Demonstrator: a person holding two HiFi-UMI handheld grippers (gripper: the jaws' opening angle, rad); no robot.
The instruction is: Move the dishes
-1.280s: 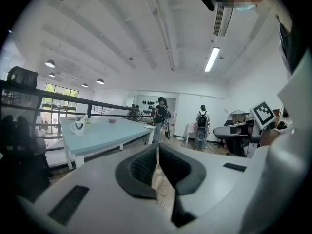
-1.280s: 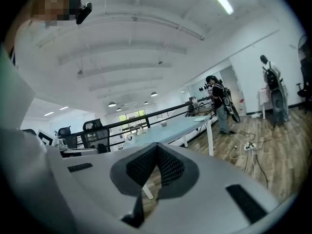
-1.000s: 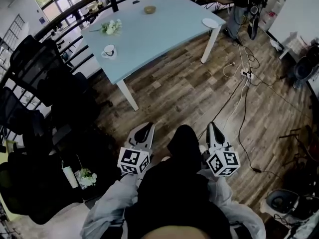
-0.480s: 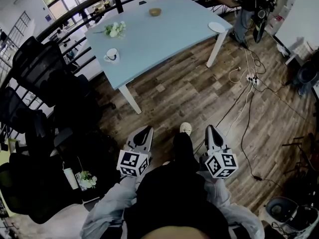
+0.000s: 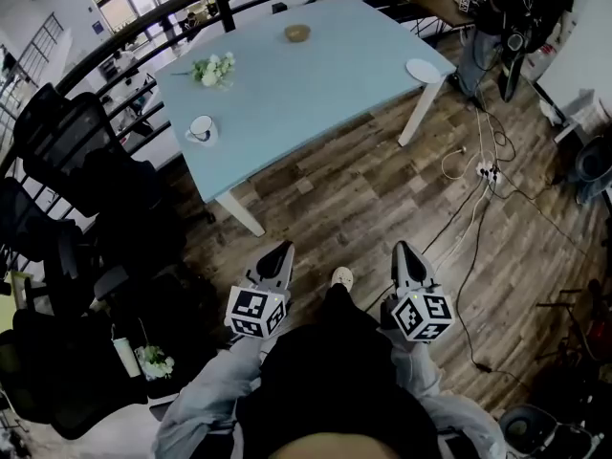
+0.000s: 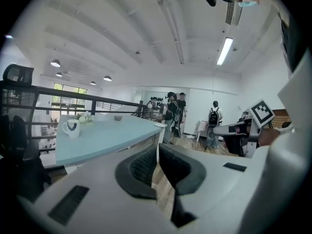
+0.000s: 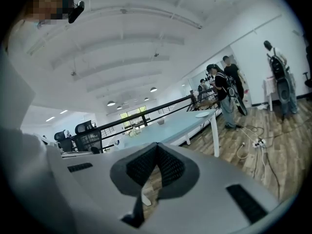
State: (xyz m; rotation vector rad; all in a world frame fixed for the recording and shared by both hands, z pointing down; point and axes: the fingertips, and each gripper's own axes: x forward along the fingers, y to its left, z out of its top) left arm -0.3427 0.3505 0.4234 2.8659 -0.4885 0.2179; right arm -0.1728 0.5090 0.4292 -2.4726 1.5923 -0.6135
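Both tongs are clenched and empty. The left tongs (image 5: 281, 250) and the right tongs (image 5: 402, 249) are held side by side low in the head view. They point toward a light blue desk (image 5: 316, 89) and are well apart from it, above a brown wood-plank floor (image 5: 354, 189). In each gripper view the ribbed black pads (image 6: 142, 167) meet at their tips with only floor showing behind them.

The dishes are all on the desk. A white cup on a white saucer (image 5: 202, 128) sits near the left edge. A small brown bowl (image 5: 297, 32) is at the far edge, and a flat white plate (image 5: 423, 70) lies at the right corner. A bunch of white flowers (image 5: 214, 68) lies between cup and bowl.

Black mesh office chairs (image 5: 72, 142) stand left of the desk. The person's pale shoe (image 5: 340, 277) shows between the tongs. Dark cables (image 5: 473, 218) trail over the floor at the right.
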